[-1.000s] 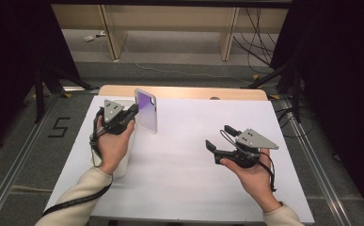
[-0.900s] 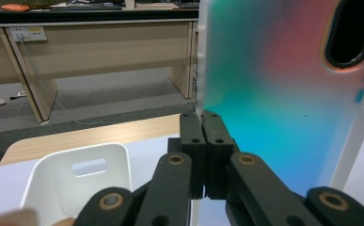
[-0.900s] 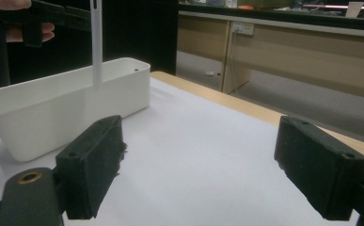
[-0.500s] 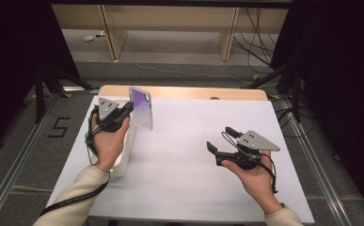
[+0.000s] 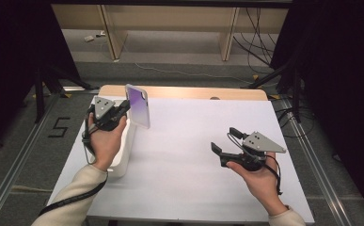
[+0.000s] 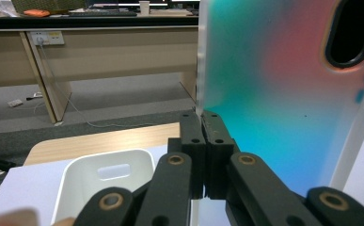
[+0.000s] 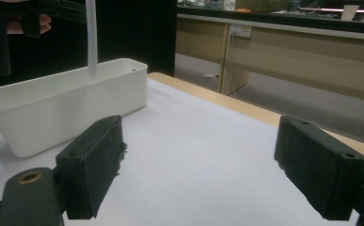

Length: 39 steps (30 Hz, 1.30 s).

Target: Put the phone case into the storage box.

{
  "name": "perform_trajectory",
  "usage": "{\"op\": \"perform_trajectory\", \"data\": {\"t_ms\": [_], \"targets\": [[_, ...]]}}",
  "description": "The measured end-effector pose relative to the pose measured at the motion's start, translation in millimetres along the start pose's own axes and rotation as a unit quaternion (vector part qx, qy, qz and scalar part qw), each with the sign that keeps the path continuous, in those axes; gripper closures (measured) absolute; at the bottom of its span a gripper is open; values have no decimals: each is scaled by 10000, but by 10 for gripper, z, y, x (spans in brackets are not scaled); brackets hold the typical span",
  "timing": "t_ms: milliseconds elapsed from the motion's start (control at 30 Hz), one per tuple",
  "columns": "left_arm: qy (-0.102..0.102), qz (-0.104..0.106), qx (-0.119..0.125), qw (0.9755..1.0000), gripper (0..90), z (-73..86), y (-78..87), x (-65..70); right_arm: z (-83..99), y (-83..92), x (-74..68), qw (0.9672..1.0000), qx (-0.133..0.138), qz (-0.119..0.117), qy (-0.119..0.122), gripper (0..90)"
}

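Note:
A phone case (image 5: 138, 105) with a purple, iridescent back stands upright in the air at the table's far left. My left gripper (image 5: 123, 108) is shut on its lower edge, above a long white bin (image 5: 124, 153). In the left gripper view the case (image 6: 283, 94) shows teal and pink, with an oval camera cutout at its top right, and the closed jaws pinch its left edge. My right gripper (image 5: 223, 141) hovers low over the right half of the table, open, with nothing between its pads (image 7: 92, 165). From there the case shows edge-on as a thin white strip (image 7: 91, 37) over the bin (image 7: 62, 108).
White paper (image 5: 193, 155) covers the table, with a wooden strip (image 5: 193, 92) along the far edge. Beyond the table stand desk legs and cables on a grey floor. Dark curtains flank both sides.
My left gripper has carried the phone case farther from me and slightly left, to a spot over the white bin's far end. The right gripper has held still.

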State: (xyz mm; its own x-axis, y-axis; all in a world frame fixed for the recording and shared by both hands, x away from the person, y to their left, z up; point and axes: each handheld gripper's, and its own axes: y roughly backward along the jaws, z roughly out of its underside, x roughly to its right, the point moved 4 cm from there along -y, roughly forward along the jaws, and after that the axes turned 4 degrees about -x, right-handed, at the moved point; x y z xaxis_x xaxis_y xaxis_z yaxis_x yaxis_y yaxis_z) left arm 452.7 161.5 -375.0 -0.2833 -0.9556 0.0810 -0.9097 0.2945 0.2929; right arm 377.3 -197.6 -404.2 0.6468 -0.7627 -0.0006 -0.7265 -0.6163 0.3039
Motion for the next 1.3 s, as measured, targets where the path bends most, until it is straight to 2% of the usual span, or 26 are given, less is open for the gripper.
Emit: {"op": "perform_trajectory", "data": {"t_ms": [33, 67, 167, 200, 300, 400, 433, 567, 800, 933, 1100, 1300], "targets": [[8, -4, 1, 10000, 886, 1, 0, -6, 1, 10, 18, 10000, 18, 63, 73, 173], [4, -13, -4, 10000, 886, 2, 0, -13, 10, 17, 10, 10000, 1, 0, -10, 173], [16, -30, -1, 10000, 886, -1, 2, -25, 27, 40, 38, 10000, 9, 66, 57, 173], [10, -39, -1, 10000, 886, -5, 5, -28, 40, 50, 31, 10000, -36, 60, -16, 173], [25, -40, 13, 10000, 885, -14, 8, -35, 64, 76, 48, 9999, -104, 73, -27, 176], [10, -64, 21, 10000, 886, -25, 13, -50, 83, 83, 52, 9999, -27, 70, -74, 177], [21, -82, 19, 10000, 886, -27, 16, -56, 92, 107, 65, 9998, -116, 134, -33, 178], [44, -105, 24, 9999, 886, -28, 13, -84, 121, 118, 79, 9998, -100, 167, -60, 178], [51, -143, -1, 9999, 886, -21, 0, -106, 143, 142, 98, 9998, -105, 172, -90, 178], [63, -161, -1, 9999, 886, -31, 4, -124, 156, 150, 94, 9998, -115, 97, -115, 178], [97, -212, 18, 9997, 886, -46, 11, -169, 167, 175, 111, 9997, -126, 182, -123, 178], [129, -267, 25, 9996, 886, -58, 15, -218, 175, 193, 118, 9997, -122, 180, -132, 179]]}}
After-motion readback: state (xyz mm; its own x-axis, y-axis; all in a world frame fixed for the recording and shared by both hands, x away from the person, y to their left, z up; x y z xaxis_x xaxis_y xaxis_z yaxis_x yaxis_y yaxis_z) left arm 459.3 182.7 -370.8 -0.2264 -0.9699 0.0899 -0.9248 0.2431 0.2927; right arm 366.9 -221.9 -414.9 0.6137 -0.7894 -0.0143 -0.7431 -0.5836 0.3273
